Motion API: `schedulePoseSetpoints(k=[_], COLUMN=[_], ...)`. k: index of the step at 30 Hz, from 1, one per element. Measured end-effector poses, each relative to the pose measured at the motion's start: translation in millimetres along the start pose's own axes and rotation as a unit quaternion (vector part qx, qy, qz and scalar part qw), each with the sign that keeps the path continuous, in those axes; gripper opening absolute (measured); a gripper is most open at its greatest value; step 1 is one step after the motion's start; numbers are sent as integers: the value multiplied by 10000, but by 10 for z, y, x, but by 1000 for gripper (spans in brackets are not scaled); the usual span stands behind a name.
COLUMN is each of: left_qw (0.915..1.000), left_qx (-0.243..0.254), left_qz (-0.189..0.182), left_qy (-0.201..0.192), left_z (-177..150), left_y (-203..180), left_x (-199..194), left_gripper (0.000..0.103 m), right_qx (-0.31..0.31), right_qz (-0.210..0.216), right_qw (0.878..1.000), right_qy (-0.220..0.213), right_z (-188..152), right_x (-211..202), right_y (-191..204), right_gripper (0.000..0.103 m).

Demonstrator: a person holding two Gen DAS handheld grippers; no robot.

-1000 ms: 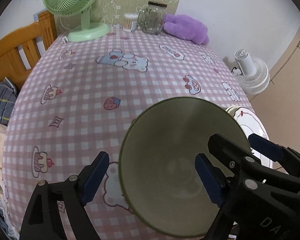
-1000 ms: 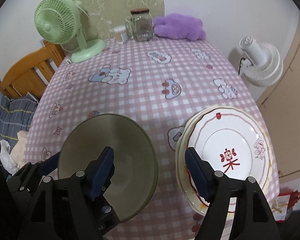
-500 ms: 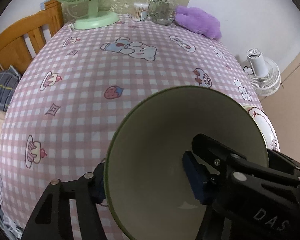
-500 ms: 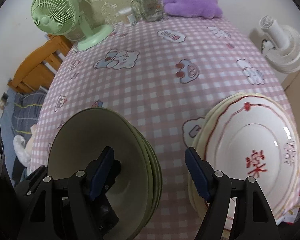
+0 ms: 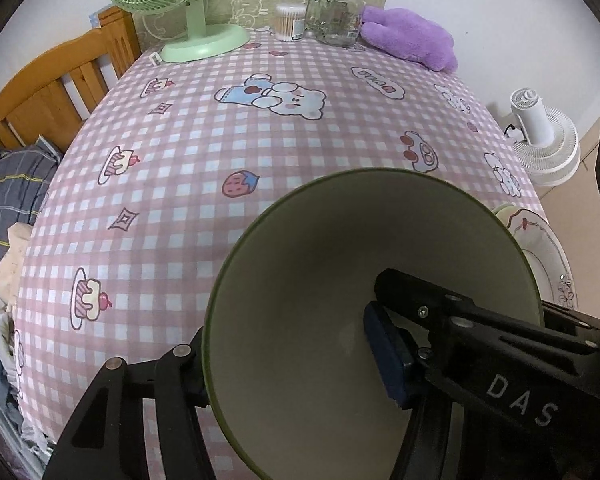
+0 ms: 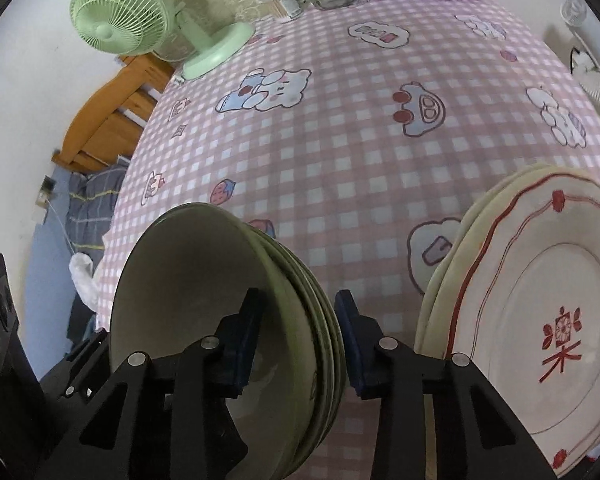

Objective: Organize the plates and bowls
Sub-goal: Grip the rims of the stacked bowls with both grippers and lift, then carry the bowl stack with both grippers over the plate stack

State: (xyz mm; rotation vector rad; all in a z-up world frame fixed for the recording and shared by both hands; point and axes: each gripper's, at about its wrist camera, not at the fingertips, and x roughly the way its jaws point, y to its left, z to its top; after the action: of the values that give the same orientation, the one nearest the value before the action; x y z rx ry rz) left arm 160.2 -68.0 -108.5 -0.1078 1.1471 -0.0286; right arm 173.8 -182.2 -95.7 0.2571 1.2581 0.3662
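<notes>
L tool (image 5: 288, 364) clamps bowl stack (image 6: 220, 320) rim | R tool (image 6: 300, 340) just closed on opp. rim

Nested stack of green bowls (image 6: 220, 320), tilted, its wall between the fingers of each gripper. Stack of cream plates (image 6: 540, 320) with red rim line and red centre motif lies just right of the right gripper.
</notes>
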Motion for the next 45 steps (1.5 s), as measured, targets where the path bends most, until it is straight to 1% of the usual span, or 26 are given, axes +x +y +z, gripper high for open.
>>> schedulePoseSetpoints(k=[3, 10, 15, 22, 25, 30, 36, 40, 45], left_qw=[10000, 9996, 9987, 9967, 9962, 9954, 9948, 9940, 9935], left_qx=[47, 177, 205, 268, 312, 356, 375, 409, 423], left_qz=[31, -163, -438, -763, -812, -884, -949, -989, -1003], left_qy=[-10, -119, -148, -35, 10, 2, -51, -210, -346], left_z=[8, 37, 33, 8, 2, -30, 11, 73, 119], left_y=[-6, 32, 99, 171, 210, 351, 459, 480, 451], left_x=[4, 32, 35, 10, -19, -121, -307, -462, -580], left_gripper=[64, 65, 62, 61, 61, 61, 61, 61, 61], right_qx=[-3, 112, 118, 159, 216, 240, 239, 247, 275], right_qz=[7, -110, -450, -771, -847, -910, -981, -995, -1004], right_qw=[10000, 9998, 9987, 9965, 9958, 9951, 9942, 9934, 9922], right_qy=[0, -85, -184, -280, -273, -300, -361, -512, -680], right_z=[7, 24, 9, -55, -83, -115, -131, -116, -93], right_x=[9, 3, -21, -65, -72, -94, -205, -348, -495], right_y=[-1, -3, 97, 214, 275, 429, 640, 748, 783], right_gripper=[40, 40, 40, 42, 42, 42, 42, 42, 42])
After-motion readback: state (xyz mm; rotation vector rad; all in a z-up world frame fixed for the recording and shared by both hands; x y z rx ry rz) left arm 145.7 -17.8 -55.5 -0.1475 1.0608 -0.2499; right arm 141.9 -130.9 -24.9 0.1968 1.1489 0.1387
